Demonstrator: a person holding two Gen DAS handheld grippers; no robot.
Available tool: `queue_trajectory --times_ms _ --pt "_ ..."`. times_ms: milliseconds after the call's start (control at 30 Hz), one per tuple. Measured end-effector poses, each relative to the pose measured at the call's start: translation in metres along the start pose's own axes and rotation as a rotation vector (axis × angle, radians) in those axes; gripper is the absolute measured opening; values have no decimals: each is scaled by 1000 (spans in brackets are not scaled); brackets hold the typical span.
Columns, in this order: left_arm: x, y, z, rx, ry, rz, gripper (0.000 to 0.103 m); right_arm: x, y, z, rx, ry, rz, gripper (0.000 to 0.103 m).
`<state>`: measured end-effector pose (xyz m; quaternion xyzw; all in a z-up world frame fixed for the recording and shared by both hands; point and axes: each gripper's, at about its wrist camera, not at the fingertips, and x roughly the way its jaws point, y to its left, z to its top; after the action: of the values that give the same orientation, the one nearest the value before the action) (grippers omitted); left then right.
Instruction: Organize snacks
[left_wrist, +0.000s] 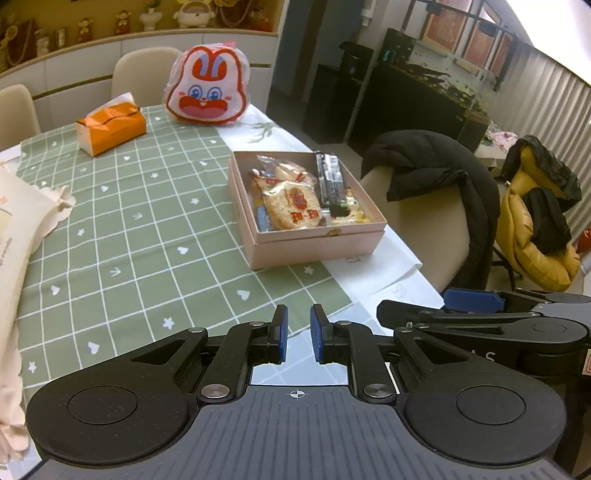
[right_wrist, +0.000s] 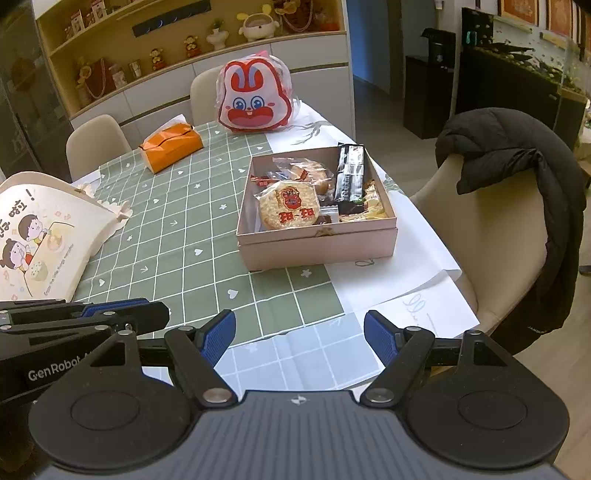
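Note:
A pink box (left_wrist: 314, 243) (right_wrist: 317, 247) stands on the table's right side, holding several snacks: a round rice cracker packet (left_wrist: 293, 206) (right_wrist: 290, 208), a long black packet (left_wrist: 330, 179) (right_wrist: 349, 173) and small wrapped sweets. My left gripper (left_wrist: 298, 334) hovers near the table's front edge, well short of the box, its jaws a narrow gap apart and empty. My right gripper (right_wrist: 299, 338) is open wide and empty, also near the front edge. The right gripper's body shows at the right of the left wrist view (left_wrist: 498, 321); the left gripper's body shows at the left of the right wrist view (right_wrist: 81, 321).
A green checked cloth (left_wrist: 147, 221) (right_wrist: 192, 221) covers the table. A rabbit-face bag (left_wrist: 208, 86) (right_wrist: 255, 98) and an orange tissue box (left_wrist: 110, 127) (right_wrist: 171, 146) stand at the back. A cream cartoon bag (right_wrist: 40, 236) lies left. A chair with a black jacket (right_wrist: 517, 177) stands right.

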<state>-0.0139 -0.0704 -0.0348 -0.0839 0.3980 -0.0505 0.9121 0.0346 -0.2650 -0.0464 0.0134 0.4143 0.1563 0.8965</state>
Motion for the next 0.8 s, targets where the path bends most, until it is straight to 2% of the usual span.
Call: queue_trajectory --times_ms 800 --pt "4 -4 -2 0 16 -2 17 -2 -3 -2 2 3 -3 77"
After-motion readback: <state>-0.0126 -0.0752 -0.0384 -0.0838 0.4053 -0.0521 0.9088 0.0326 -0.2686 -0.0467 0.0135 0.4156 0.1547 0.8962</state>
